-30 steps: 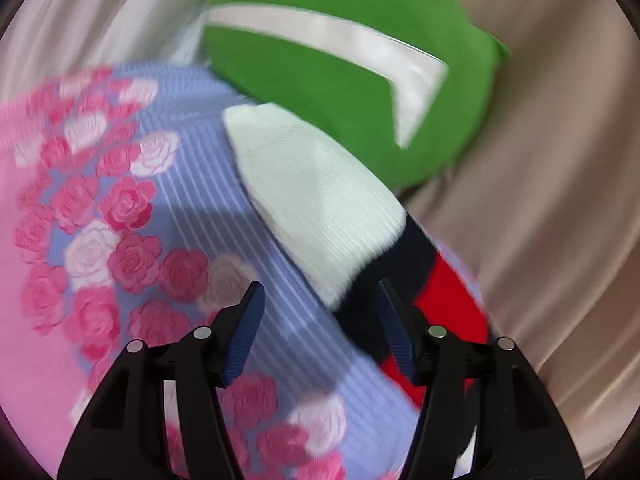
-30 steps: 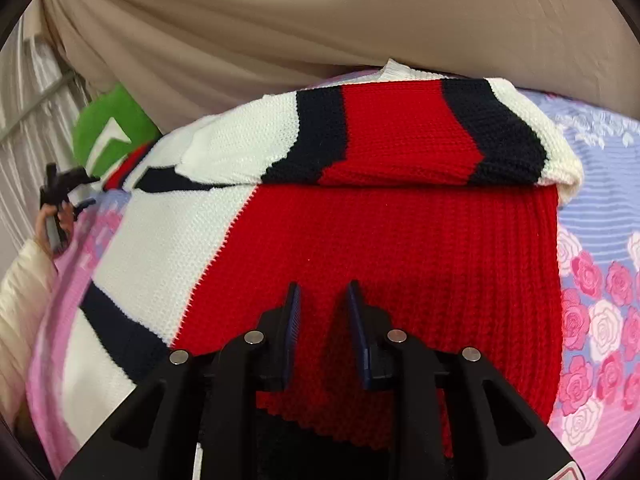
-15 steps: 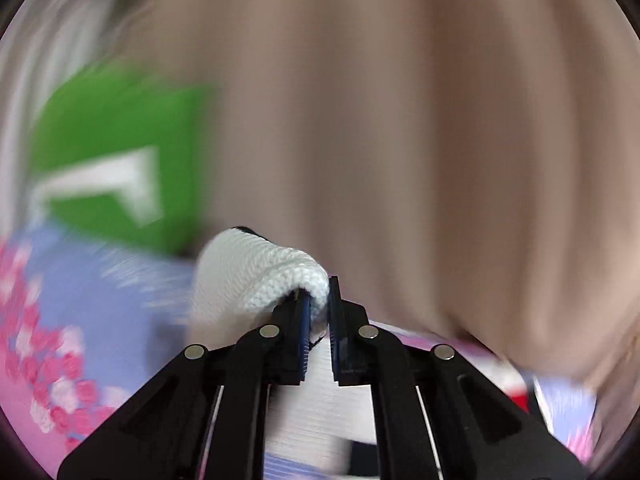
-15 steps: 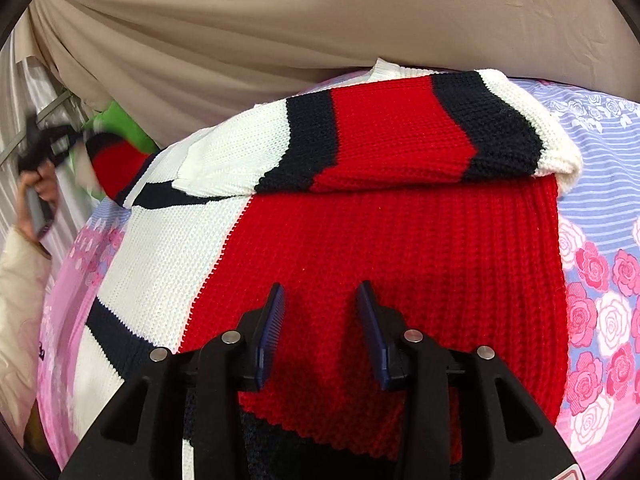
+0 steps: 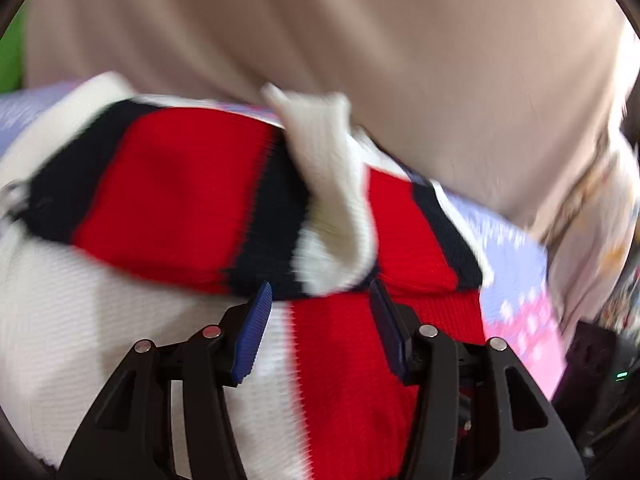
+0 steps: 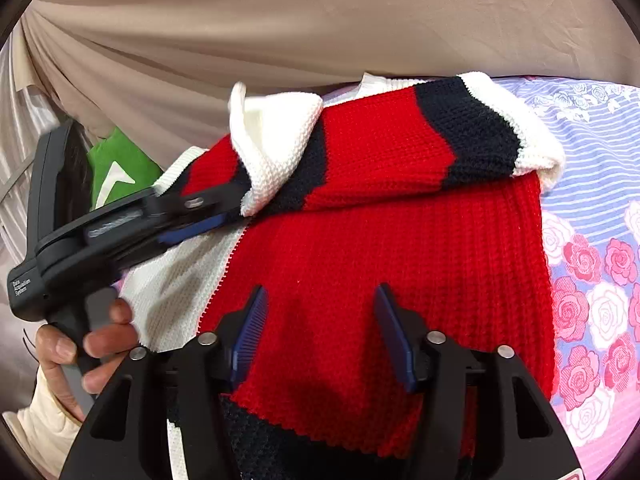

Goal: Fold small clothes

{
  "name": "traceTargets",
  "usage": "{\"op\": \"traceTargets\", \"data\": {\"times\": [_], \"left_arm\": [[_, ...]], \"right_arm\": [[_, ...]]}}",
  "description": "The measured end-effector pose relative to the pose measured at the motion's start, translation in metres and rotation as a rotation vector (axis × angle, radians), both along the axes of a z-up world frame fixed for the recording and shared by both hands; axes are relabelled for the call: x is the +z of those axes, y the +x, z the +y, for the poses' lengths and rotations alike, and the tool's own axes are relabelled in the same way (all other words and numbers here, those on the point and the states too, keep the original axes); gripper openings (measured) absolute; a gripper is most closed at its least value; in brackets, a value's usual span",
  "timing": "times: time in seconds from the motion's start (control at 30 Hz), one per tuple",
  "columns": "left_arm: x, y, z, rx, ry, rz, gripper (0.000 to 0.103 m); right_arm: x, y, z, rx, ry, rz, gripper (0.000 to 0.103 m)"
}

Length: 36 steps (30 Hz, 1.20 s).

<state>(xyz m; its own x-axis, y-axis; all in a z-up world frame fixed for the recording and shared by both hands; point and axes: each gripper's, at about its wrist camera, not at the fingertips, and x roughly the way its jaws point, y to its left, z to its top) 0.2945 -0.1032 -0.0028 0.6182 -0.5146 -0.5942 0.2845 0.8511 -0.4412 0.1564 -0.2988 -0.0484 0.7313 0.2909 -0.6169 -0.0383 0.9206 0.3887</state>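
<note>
A knitted sweater [image 6: 360,264] in red, white and navy lies on the flowered bedsheet [image 6: 592,288]. Both sleeves are folded across its upper part. The left sleeve's white cuff [image 5: 332,200] lies over the right sleeve [image 6: 440,144]; it also shows in the right wrist view [image 6: 276,148]. My left gripper [image 5: 320,304] is open, just short of that cuff, holding nothing. In the right wrist view the left gripper [image 6: 224,212] sits at the sweater's left side. My right gripper [image 6: 320,312] is open above the red body of the sweater.
A beige curtain [image 6: 280,32] hangs behind the bed. A green cushion [image 6: 116,168] with a white stripe lies at the back left. The person's hand [image 6: 80,344] holds the left gripper's handle. Dark objects [image 5: 600,368] stand beyond the bed's right edge.
My left gripper carried the left sleeve across onto the sweater and opened, letting the cuff go. My right gripper opened wider above the red body.
</note>
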Motion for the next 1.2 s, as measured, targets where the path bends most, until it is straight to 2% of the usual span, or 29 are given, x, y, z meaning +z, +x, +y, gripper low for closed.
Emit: {"op": "traceTargets", "data": {"times": [0.13, 0.23, 0.3, 0.33, 0.37, 0.43, 0.47, 0.5, 0.53, 0.63, 0.67, 0.7, 0.73, 0.77, 0.83, 0.87, 0.9, 0.93, 0.97, 1.03, 1.1, 1.13, 1.2], "left_arm": [[0.015, 0.007, 0.068, 0.199, -0.01, -0.032, 0.064], [0.009, 0.027, 0.102, 0.305, -0.063, 0.032, 0.064], [-0.001, 0.039, 0.118, 0.352, -0.125, 0.086, 0.063], [-0.007, 0.045, 0.122, 0.364, -0.155, 0.103, 0.062], [-0.012, 0.049, 0.123, 0.378, -0.174, 0.12, 0.055], [-0.016, 0.052, 0.125, 0.392, -0.174, 0.118, 0.046], [-0.018, 0.053, 0.122, 0.403, -0.165, 0.112, 0.039], [-0.021, 0.053, 0.117, 0.41, -0.146, 0.106, 0.038], [-0.024, 0.053, 0.115, 0.41, -0.142, 0.102, 0.037], [-0.025, 0.047, 0.13, 0.388, -0.138, 0.081, 0.037], [-0.029, 0.041, 0.133, 0.379, -0.137, 0.075, 0.037], [-0.031, 0.039, 0.131, 0.377, -0.124, 0.066, 0.037], [-0.033, 0.038, 0.128, 0.375, -0.115, 0.06, 0.038], [-0.033, 0.038, 0.128, 0.375, -0.106, 0.056, 0.039], [-0.032, 0.034, 0.136, 0.368, -0.098, 0.055, 0.044], [-0.032, 0.031, 0.137, 0.367, -0.11, 0.061, 0.045], [-0.033, 0.028, 0.138, 0.369, -0.138, 0.075, 0.045], [-0.034, 0.027, 0.141, 0.374, -0.17, 0.086, 0.046], [-0.034, 0.023, 0.144, 0.384, -0.202, 0.097, 0.047], [-0.036, 0.016, 0.153, 0.423, -0.254, 0.109, 0.056], [-0.042, 0.015, 0.158, 0.435, -0.286, 0.133, 0.056], [-0.043, 0.018, 0.16, 0.433, -0.302, 0.156, 0.056], [-0.044, 0.026, 0.162, 0.437, -0.321, 0.167, 0.053]], "right_arm": [[0.021, 0.009, 0.007, -0.019, -0.048, -0.052, 0.058], [0.037, 0.035, 0.027, 0.011, -0.113, -0.059, 0.062], [0.043, 0.061, 0.047, 0.038, -0.177, -0.06, 0.062], [0.042, 0.072, 0.054, 0.047, -0.197, -0.052, 0.063], [0.04, 0.089, 0.061, 0.048, -0.22, -0.037, 0.063], [0.036, 0.11, 0.07, 0.044, -0.253, -0.027, 0.063], [0.034, 0.12, 0.073, 0.04, -0.281, -0.026, 0.054], [0.033, 0.129, 0.071, 0.029, -0.292, -0.018, 0.037], [0.034, 0.134, 0.061, 0.01, -0.247, -0.008, 0.013], [0.045, 0.111, -0.001, -0.097, 0.078, -0.084, 0.013], [0.041, 0.099, -0.027, -0.169, 0.149, -0.098, 0.013], [0.034, 0.093, -0.042, -0.228, 0.162, -0.09, 0.014], [0.024, 0.091, -0.057, -0.276, 0.151, -0.046, 0.025], [0.013, 0.091, -0.069, -0.297, 0.154, 0.004, 0.026], [0.001, 0.082, -0.091, -0.275, 0.312, 0.015, 0.024], [0.004, 0.079, -0.095, -0.265, 0.337, 0.004, 0.029], [0.008, 0.077, -0.097, -0.262, 0.336, -0.011, 0.035], [0.013, 0.076, -0.097, -0.257, 0.328, -0.028, 0.049], [0.016, 0.077, -0.095, -0.245, 0.32, -0.031, 0.058], [0.016, 0.086, -0.09, -0.213, 0.302, -0.002, 0.06], [0.015, 0.094, -0.08, -0.19, 0.254, 0.026, 0.06], [0.017, 0.098, -0.074, -0.185, 0.21, 0.028, 0.058], [0.028, 0.099, -0.058, -0.14, 0.117, 0.012, 0.017]]}}
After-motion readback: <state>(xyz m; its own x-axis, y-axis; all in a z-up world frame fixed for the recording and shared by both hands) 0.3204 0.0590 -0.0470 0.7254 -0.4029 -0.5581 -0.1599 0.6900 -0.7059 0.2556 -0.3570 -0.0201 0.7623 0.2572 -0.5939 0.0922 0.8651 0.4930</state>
